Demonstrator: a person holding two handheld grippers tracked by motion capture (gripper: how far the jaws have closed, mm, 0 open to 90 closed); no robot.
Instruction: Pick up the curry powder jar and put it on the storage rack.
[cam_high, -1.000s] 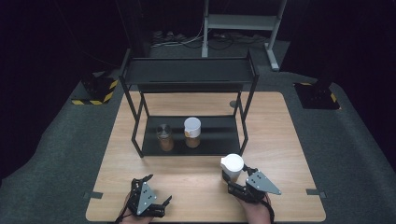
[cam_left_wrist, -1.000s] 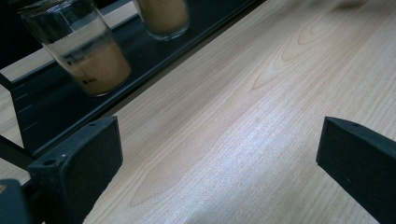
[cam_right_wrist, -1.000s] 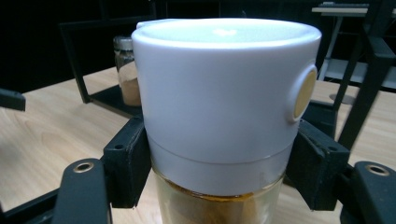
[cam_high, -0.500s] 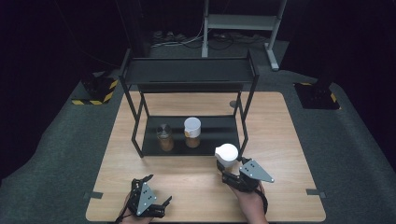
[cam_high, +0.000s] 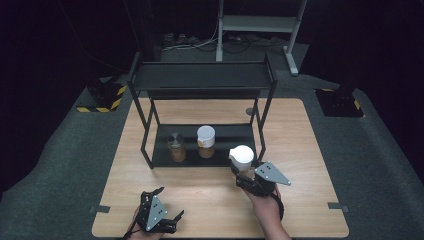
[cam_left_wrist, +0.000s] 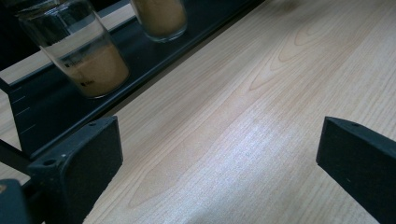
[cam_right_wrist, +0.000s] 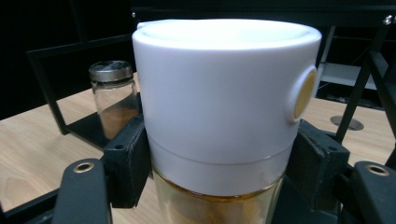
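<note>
Forward toward the black metal two-tier rack goes my right hand-held gripper, clamped on the white-capped glass jar of brown spice just off its lower shelf, while my left hand-held gripper sits wide open over the light wooden counter.

The high view looked forward and down on the tabletop. Both gripper views sat low, facing the rack, which all three shared.

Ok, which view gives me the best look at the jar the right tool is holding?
The right gripper view: the white-capped jar sits close up between the right tool's jaws, clamped below its cap. The high view shows it small, near the rack's front right leg.
</note>
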